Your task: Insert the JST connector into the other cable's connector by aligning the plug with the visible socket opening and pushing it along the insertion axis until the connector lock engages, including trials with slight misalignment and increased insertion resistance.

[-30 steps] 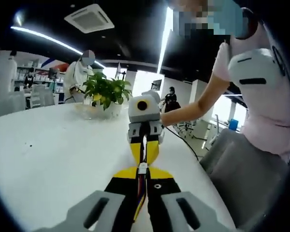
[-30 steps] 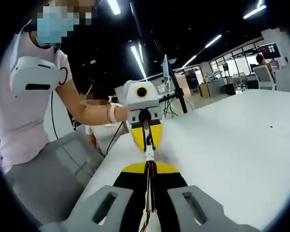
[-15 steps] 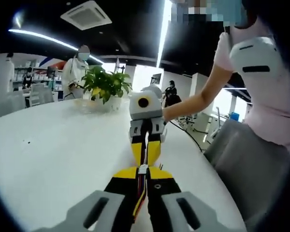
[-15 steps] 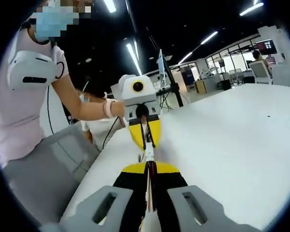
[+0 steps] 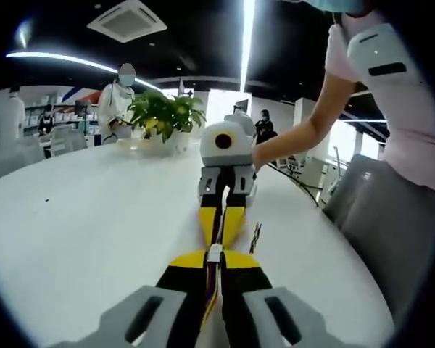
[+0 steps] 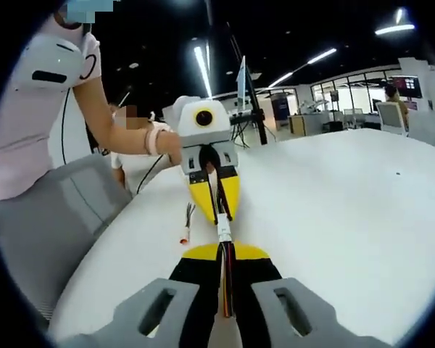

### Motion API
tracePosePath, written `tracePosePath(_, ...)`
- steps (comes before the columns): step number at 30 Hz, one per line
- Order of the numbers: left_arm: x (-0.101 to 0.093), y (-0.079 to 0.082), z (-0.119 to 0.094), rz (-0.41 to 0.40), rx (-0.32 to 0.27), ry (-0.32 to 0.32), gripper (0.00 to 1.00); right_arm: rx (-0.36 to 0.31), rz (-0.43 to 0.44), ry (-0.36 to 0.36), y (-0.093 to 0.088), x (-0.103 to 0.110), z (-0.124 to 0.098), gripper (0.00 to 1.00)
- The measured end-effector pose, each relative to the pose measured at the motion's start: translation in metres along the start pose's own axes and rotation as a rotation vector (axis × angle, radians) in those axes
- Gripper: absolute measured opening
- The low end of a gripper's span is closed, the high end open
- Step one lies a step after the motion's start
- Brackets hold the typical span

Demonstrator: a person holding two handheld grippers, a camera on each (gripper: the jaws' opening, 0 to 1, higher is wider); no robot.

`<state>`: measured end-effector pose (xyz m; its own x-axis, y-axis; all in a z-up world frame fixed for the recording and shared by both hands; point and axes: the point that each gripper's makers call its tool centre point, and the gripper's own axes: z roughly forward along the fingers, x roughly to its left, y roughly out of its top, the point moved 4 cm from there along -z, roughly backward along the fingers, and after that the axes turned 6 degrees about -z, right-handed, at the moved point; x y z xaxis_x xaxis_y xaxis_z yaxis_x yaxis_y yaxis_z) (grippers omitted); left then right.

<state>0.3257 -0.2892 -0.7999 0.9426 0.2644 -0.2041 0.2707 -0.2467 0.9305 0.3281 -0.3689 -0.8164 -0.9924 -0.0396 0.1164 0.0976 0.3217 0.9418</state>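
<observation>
Since the earlier frame, lowered nearer the white worktop [image 5: 80, 217], with a spare short wire lead [image 6: 186, 223] now lying beside. Left hand-held gripper [image 5: 213, 255] pressed together on a multicoloured cable ending in a small white JST connector [image 5: 214, 252]; right hand-held gripper [image 6: 223, 250] likewise pinching its red-and-black cable's white connector [image 6: 223, 230], tips meeting nose to nose above the worktop.

Both views are bright in the lower half and dark above. The light comes from long ceiling strips [image 5: 244, 32] and from big windows [image 6: 348, 98] at the far wall, which are overexposed. The white table [image 5: 80, 225] reflects a lot of light and shows only soft shadows. Fisheye distortion bends straight lines near the edges. The background people look a little blurred.
</observation>
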Motion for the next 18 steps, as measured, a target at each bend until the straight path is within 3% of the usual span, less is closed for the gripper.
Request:
tracePosePath(6, 0.003, -0.010, 0.001, 0.020, 0.041, 0.040, 0.00, -0.006, -0.008, -0.006, -0.001, 0.002, 0.002, 0.02)
tracePosePath(18, 0.002, -0.009, -0.007, 0.014, 0.040, 0.061, 0.00, 0.016, -0.037, -0.035, 0.001, 0.007, 0.002, 0.02)
